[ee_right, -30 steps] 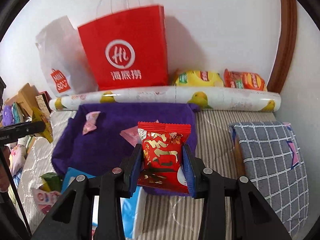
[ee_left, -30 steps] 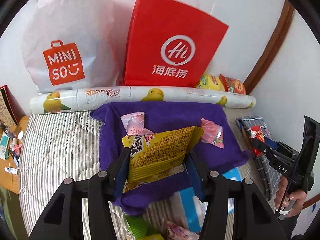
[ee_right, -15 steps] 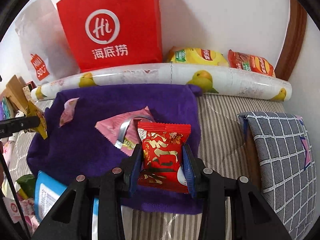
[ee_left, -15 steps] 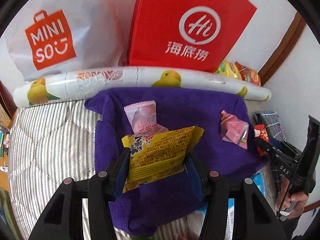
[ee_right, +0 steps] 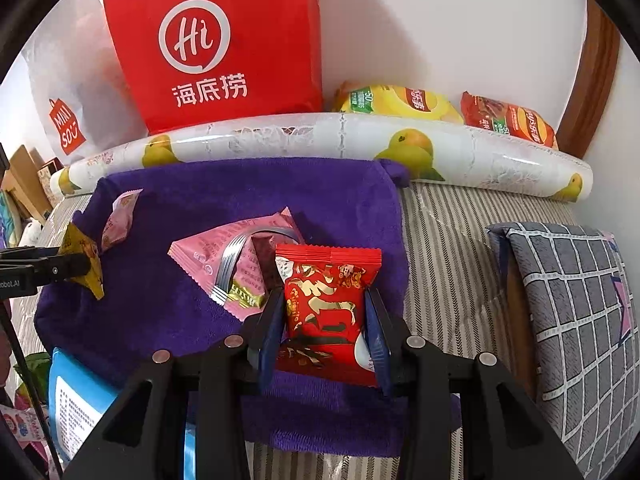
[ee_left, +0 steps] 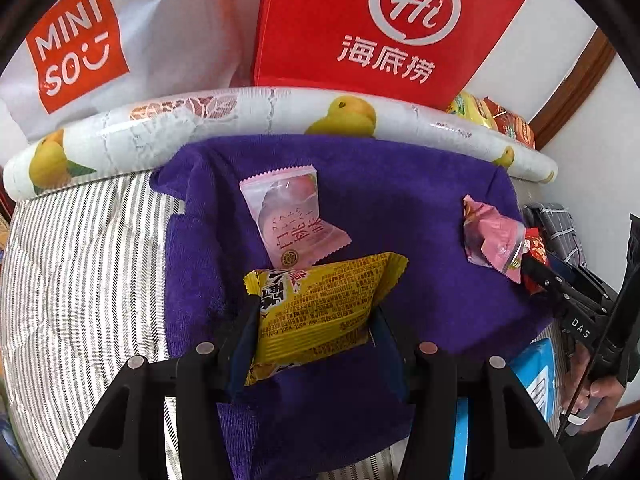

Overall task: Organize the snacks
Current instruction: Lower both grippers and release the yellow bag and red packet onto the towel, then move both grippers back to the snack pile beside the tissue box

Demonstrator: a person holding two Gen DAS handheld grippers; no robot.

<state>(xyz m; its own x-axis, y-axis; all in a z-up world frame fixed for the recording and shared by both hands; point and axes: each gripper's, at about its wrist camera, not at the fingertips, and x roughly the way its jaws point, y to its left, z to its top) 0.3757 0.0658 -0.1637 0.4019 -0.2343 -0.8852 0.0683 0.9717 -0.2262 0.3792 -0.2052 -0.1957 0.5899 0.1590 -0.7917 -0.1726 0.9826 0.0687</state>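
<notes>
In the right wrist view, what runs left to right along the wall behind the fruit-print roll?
White Miniso bag → red Haidilao bag → yellow chip bag → red chip bag.

A yellow snack packet [ee_left: 316, 312] with dense black print sits low in the centre of the left wrist view, tilted, pinched at both sides. Just above it a pale pink packet [ee_left: 292, 220] lies flat on the purple towel [ee_left: 400, 208]. A red packet [ee_right: 328, 312] with gold lettering stands upright at lower centre of the right wrist view, a crumpled pink packet [ee_right: 236, 264] beside it.
</notes>
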